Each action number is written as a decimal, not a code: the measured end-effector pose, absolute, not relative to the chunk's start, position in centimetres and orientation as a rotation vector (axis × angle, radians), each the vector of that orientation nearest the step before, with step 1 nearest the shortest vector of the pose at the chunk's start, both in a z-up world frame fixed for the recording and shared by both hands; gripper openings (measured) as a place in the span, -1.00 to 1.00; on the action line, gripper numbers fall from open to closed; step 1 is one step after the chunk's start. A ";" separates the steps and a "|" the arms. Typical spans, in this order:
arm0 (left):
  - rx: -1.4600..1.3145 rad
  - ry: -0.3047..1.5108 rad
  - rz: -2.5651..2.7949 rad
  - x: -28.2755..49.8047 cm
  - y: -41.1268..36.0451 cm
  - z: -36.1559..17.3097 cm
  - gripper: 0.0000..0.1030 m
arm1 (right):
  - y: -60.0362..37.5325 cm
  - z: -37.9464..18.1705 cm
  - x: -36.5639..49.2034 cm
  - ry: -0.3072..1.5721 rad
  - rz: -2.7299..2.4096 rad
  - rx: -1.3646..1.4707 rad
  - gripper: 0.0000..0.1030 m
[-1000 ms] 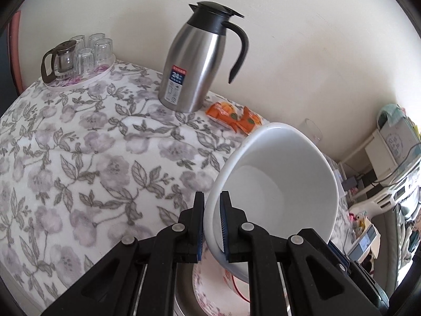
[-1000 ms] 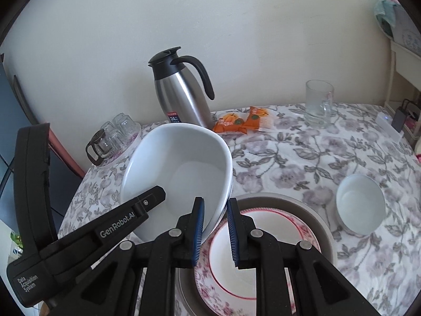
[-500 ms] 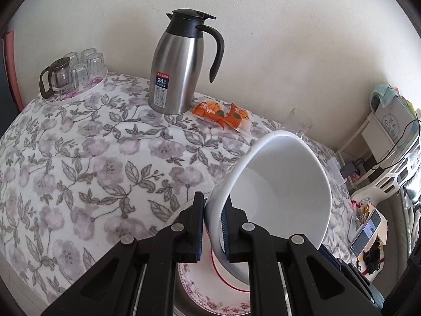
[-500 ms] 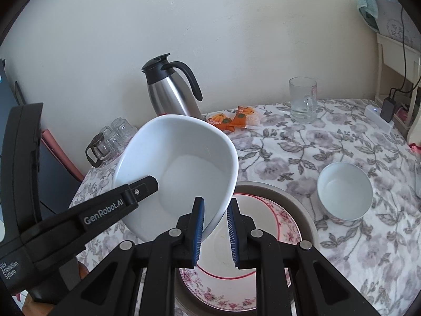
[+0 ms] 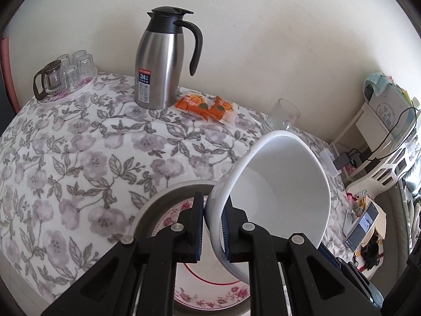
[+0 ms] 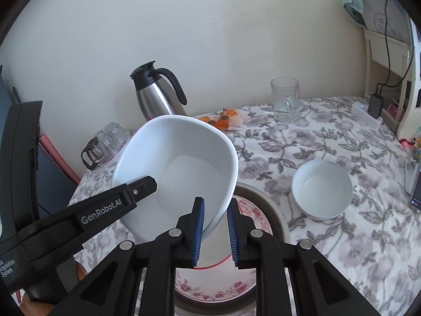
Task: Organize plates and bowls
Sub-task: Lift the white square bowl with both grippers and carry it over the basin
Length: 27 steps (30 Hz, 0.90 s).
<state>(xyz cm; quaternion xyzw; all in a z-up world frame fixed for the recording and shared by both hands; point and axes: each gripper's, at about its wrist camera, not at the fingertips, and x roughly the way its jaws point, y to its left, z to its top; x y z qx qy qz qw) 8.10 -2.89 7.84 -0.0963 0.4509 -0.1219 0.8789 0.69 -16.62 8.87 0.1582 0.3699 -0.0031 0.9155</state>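
A large white bowl (image 5: 279,192) is held tilted in the air by both grippers. My left gripper (image 5: 212,226) is shut on its near rim. My right gripper (image 6: 214,233) is shut on its right rim; the bowl also shows in the right wrist view (image 6: 181,173). Below the bowl lies a rose-patterned plate (image 6: 210,287) stacked inside a grey plate (image 6: 276,216); both also show in the left wrist view, the rose plate (image 5: 210,295) on the grey plate (image 5: 158,202). A small white bowl (image 6: 322,188) sits on the table to the right.
On the floral tablecloth (image 5: 79,163) stand a steel jug (image 5: 160,60), orange snack packets (image 5: 208,106), a glass mug (image 6: 285,100) and a tray of glasses (image 5: 63,76). A shelf with cables (image 6: 381,52) and a phone (image 5: 361,226) are at the right.
Both grippers have lifted the large bowl higher and drawn back, so more of the stacked plates shows beneath it. The grip on the bowl is unchanged.
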 end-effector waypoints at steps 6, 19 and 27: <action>-0.195 0.969 -0.244 7.8 -3.5 7.4 -0.73 | -17.1 8.2 0.7 0.791 -0.008 0.326 -0.63; -0.207 1.064 -0.211 8.2 -2.3 5.4 -0.70 | -16.0 5.9 1.3 0.887 0.006 0.312 -0.63; -0.237 1.115 -0.209 8.5 -1.7 4.1 -0.68 | -15.9 4.8 1.6 0.925 0.007 0.319 -0.63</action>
